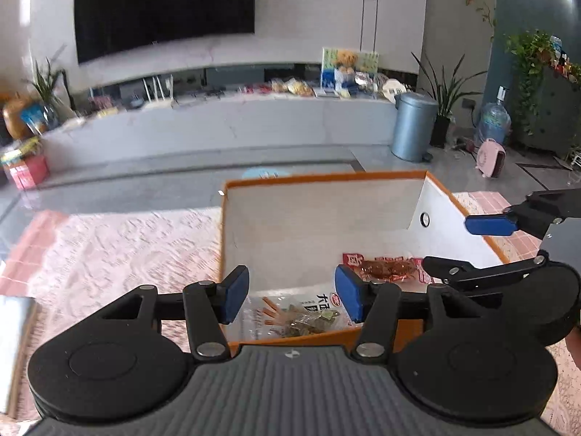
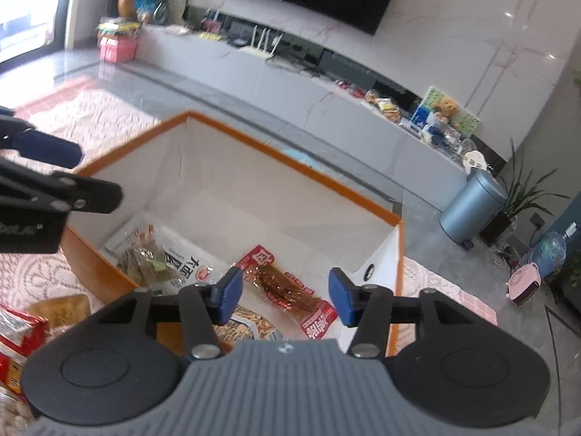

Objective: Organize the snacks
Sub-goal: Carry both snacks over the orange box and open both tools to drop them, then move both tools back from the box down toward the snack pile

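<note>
An orange-rimmed box [image 1: 326, 178] [image 2: 290, 156] with white inner walls stands on the pink lace cloth. Inside lie a clear bag of wrapped snacks [image 1: 294, 318] [image 2: 152, 254], a red packet of brown meat [image 1: 385, 267] [image 2: 290, 290] and a nut packet [image 2: 247, 327]. My left gripper [image 1: 292, 298] hovers open above the box's near edge, over the clear bag, nothing between its pads. My right gripper [image 2: 285, 296] is open above the red packet, holding nothing. Each gripper shows at the edge of the other's view: the right gripper's fingers [image 1: 490, 225], the left gripper's fingers [image 2: 51, 150].
More snack packets [image 2: 21, 330] lie on the cloth left of the box. A grey bin [image 1: 414, 127] [image 2: 472, 207], potted plants, a water jug [image 1: 494, 123] and a pink heater [image 1: 490, 158] stand on the floor beyond. A long low cabinet [image 1: 236, 120] runs under the TV.
</note>
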`<state>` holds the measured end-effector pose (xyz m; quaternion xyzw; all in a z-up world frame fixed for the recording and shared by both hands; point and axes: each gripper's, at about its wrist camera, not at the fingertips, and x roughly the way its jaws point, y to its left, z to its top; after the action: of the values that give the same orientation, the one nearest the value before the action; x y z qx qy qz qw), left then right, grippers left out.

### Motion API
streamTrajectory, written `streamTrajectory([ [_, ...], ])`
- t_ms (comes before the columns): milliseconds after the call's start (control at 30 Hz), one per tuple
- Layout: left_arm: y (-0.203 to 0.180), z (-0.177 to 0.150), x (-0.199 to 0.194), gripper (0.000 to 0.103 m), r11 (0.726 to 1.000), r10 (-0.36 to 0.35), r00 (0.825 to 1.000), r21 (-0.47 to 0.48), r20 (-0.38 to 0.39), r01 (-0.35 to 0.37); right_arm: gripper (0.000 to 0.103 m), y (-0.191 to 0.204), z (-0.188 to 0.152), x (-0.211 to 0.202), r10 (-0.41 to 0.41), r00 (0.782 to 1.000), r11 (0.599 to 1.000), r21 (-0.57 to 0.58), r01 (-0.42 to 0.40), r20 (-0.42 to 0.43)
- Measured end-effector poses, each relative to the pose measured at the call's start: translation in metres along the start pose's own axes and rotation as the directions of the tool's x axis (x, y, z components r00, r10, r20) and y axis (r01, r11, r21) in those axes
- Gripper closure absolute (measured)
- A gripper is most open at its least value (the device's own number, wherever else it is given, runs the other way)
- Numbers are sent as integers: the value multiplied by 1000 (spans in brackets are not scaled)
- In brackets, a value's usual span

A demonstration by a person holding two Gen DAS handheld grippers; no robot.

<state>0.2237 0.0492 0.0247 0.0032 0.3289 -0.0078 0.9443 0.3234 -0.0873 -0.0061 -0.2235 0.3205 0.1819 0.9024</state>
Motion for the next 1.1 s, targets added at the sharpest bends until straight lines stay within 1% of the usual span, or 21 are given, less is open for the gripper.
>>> streamTrajectory([
  [67,-2,1,-16,38,1000,-1,1000,-4,17,2,45,-4,-2,-15,-3,1000,999,35,2,27],
  [200,-2,0,-41,38,998,-45,999,-47,23,46,44,-9,-14,-50,4,998,993,118,-12,66],
  [300,3,-7,-62,37,993,-59,998,-104,33,62,40,-8,-29,-75,-14,997,984,178,0,74],
  [367,6,-14,-73,37,989,-68,997,-127,29,71,38,-3,-42,-92,-37,995,979,205,18,89],
  [467,9,-27,-83,37,986,-77,997,-147,-5,76,36,6,-64,-118,-52,992,967,254,22,114],
  [533,15,-39,-86,37,978,-94,995,-191,-45,83,32,12,-80,-132,-40,993,951,308,3,113],
  [567,17,-44,-85,37,971,-117,991,-218,-71,99,32,15,-88,-139,-25,994,941,337,-13,109],
  [633,21,-57,-82,37,955,-169,977,-268,-129,130,32,26,-105,-152,-1,994,925,377,-39,107],
  [667,21,-61,-80,37,953,-175,972,-274,-160,126,32,32,-114,-157,1,995,921,388,-41,102],
  [733,17,-70,-75,37,965,-156,958,-246,-240,96,32,44,-129,-166,0,996,917,396,-36,91],
  [767,16,-74,-74,37,969,-144,953,-231,-267,82,32,49,-135,-169,-4,996,917,399,-30,85],
  [867,15,-83,-79,37,974,-145,944,-212,-298,82,32,64,-153,-180,-13,998,916,401,-9,53],
  [933,17,-87,-85,37,973,-148,940,-216,-307,83,32,69,-161,-185,2,999,914,405,-18,39],
  [1033,20,-95,-103,37,974,-126,944,-217,-304,59,31,74,-171,-191,25,999,909,416,-31,21],
  [1100,19,-97,-116,37,975,-112,949,-218,-295,47,28,73,-173,-193,37,999,907,418,-40,17],
])
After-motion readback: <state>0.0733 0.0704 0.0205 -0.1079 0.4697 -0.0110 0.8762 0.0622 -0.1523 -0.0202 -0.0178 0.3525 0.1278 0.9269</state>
